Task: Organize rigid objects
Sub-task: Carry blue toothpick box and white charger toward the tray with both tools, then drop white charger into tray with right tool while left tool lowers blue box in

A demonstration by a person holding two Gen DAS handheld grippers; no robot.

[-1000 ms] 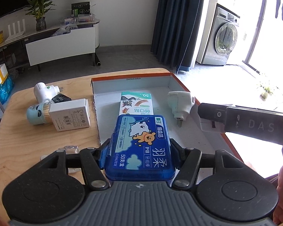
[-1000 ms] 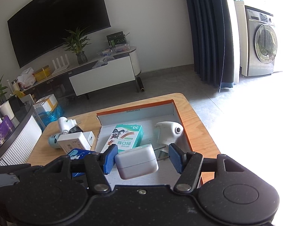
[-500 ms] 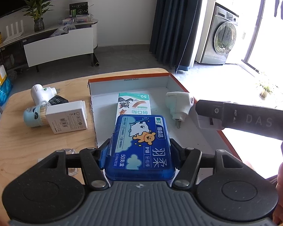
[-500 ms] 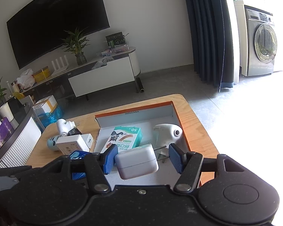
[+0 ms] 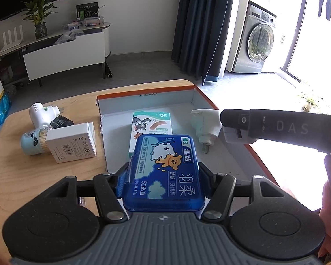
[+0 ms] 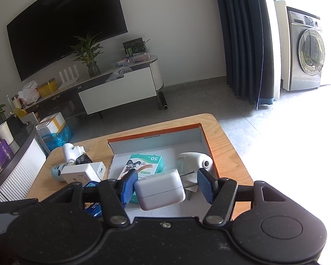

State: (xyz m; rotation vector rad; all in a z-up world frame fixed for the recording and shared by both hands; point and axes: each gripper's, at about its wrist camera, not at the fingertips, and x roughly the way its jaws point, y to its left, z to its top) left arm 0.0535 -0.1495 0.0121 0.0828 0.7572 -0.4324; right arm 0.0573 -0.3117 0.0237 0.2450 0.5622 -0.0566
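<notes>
My left gripper (image 5: 164, 183) is shut on a blue floss-pick case (image 5: 164, 172) and holds it over the near end of an orange-edged cardboard tray (image 5: 143, 95). In the tray lie a teal bandage box (image 5: 151, 123) and a white plug-in device (image 5: 204, 123). My right gripper (image 6: 165, 185) holds a white charger block (image 6: 160, 190) by its prongs against the right pad, above the tray's near right part; a gap shows at the left pad. The right gripper also shows in the left wrist view (image 5: 238, 130), beside the plug-in device.
On the wooden table (image 5: 22, 176) left of the tray lie a white box (image 5: 71, 142), a pale blue toothpick jar (image 5: 32, 142), a white plug-in unit (image 5: 43, 113) and a small black item (image 5: 61, 122). The table's right edge runs close along the tray.
Both grippers have drawn back and up a little with their loads. The objects on the table and in the tray have not moved.
</notes>
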